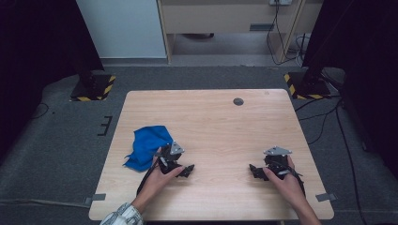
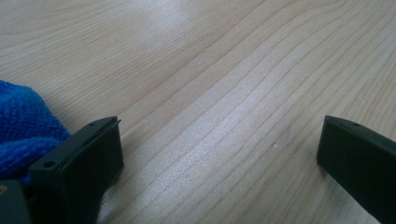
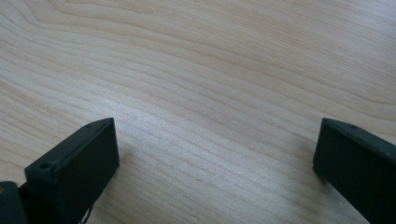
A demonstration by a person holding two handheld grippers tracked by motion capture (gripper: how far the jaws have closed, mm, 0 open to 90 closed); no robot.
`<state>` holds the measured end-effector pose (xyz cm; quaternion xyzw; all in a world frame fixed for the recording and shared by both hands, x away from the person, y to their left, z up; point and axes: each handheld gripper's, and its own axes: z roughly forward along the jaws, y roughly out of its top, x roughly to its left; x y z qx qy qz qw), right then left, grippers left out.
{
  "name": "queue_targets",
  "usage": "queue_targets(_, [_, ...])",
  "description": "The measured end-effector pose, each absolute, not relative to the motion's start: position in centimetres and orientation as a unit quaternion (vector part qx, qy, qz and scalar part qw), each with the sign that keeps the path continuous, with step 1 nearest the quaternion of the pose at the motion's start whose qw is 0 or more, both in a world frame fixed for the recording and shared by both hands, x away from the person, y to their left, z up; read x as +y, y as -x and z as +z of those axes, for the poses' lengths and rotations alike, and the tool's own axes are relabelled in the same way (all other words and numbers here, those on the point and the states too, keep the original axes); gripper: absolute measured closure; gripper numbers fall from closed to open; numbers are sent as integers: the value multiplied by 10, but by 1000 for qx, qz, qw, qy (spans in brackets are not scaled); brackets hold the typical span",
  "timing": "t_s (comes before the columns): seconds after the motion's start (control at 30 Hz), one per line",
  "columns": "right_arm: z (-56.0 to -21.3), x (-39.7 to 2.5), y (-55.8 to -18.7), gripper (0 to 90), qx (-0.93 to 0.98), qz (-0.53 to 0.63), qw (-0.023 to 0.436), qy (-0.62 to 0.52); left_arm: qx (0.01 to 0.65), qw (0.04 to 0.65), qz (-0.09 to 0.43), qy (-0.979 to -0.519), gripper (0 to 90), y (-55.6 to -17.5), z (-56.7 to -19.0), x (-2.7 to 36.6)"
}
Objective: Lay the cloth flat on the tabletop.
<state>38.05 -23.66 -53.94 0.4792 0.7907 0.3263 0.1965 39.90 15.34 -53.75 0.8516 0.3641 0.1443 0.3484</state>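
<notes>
1. The left tool rests low on the worktop, jaws wide apart and holding nothing; the right tool sits well apart from it, likewise spread and empty.
2. The blue cloth lies crumpled just beside the left tool, at its left jaw in the left gripper view.
3. Closing there would likely pinch only a loose edge, so the cloth could slip free or drag across the wood.
4. The right tool is far from the cloth; a long reach could bump the left.

The left gripper has its jaws wide apart over the wooden table; the blue cloth touches one jaw.
</notes>
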Motion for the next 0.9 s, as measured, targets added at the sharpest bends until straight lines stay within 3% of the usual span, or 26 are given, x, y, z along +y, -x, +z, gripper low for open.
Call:
queue_targets(0.23, [-539, -237, -380, 5, 791, 326, 197, -479, 360, 362, 151, -846, 58, -394, -529, 154])
queue_targets(0.57, [-539, -236, -380, 4, 788, 326, 196, -483, 348, 383, 178, -837, 55, -386, -512, 163])
queue_targets(0.9, [-539, -237, -379, 5, 789, 326, 196, -483, 383, 393, 196, -813, 57, -386, -498, 186])
